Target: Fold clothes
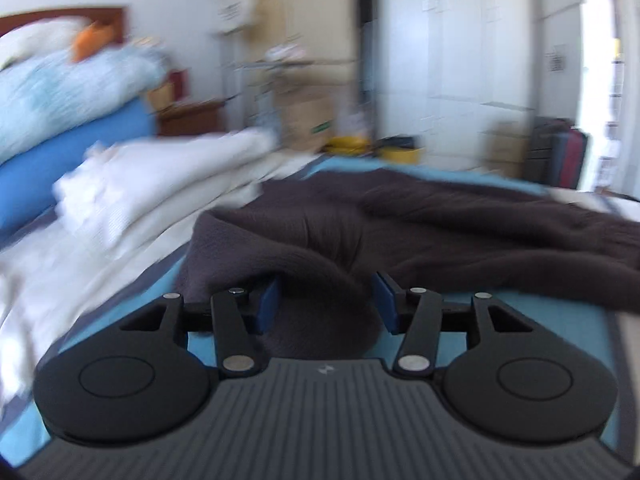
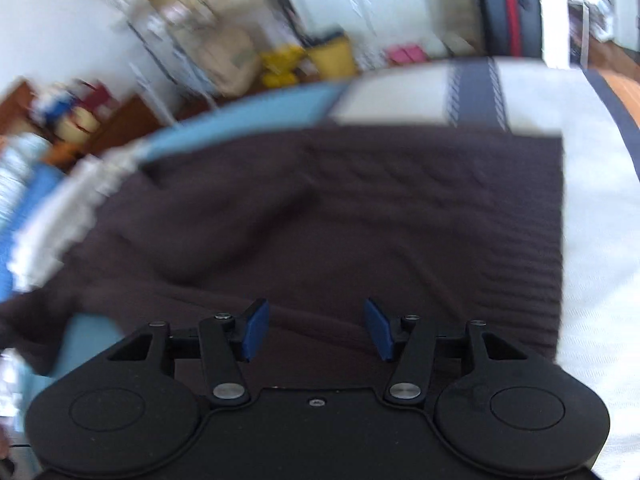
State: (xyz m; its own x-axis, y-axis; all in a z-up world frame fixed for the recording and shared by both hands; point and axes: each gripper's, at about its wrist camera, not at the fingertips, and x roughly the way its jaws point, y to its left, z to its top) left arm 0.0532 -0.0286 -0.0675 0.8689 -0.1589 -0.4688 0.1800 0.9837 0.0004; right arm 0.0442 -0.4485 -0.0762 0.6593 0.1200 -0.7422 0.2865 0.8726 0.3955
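The right gripper (image 2: 316,330) is hovering over the near edge of a dark brown sweater (image 2: 340,216), with its blue pads (image 2: 254,330) standing apart and nothing between them. The sweater is lying spread on a bed (image 2: 600,240). A light blue sheet (image 2: 248,120) is showing beyond the sweater's far left edge. The background is blurred.

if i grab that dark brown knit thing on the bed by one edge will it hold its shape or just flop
Likely floppy: the dark brown knit garment already lies in soft folds and humps on the bed. Its thick ribbed weave suggests some weight, so a lifted edge would probably sag and drag the rest. The fabric looks textured, so the open left tool should grip without much slip.
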